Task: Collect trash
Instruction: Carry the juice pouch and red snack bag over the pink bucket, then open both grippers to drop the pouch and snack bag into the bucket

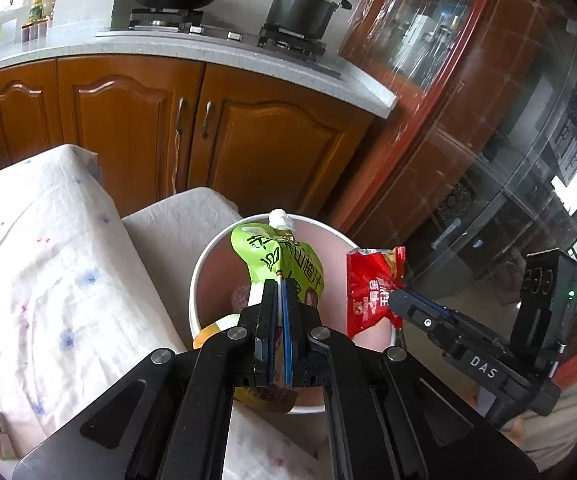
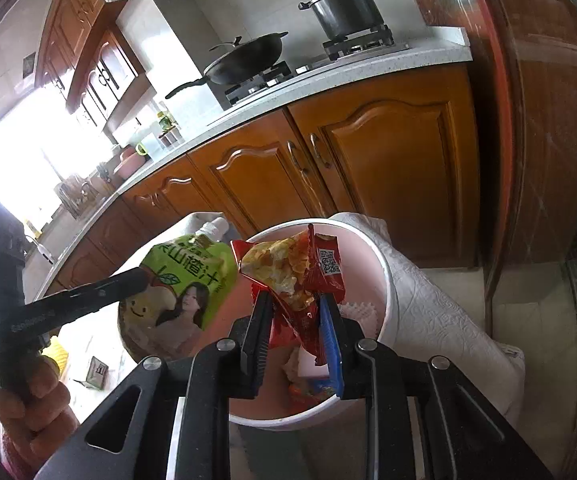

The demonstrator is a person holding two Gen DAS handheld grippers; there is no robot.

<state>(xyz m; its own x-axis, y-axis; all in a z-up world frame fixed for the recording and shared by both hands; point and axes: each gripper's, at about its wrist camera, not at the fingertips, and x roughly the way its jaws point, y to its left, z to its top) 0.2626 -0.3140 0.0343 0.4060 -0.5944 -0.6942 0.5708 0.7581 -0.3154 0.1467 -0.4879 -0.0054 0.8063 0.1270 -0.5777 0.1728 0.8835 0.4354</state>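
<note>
My left tongs (image 1: pixel 279 280) are clamped on the green spouted juice pouch (image 1: pixel 284 258); my right tongs (image 2: pixel 294 300) pinch the crumpled red snack wrapper (image 2: pixel 292 272). Both hang over the round white-rimmed bin (image 2: pixel 384 280) just ahead.

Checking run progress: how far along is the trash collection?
Done: some wrappers already lie in the pink bin. In hand: left tool clamps the green juice pouch, right tool the red snack wrapper, both over the bin. Left: release both; small carton remains on the cloth.
</note>
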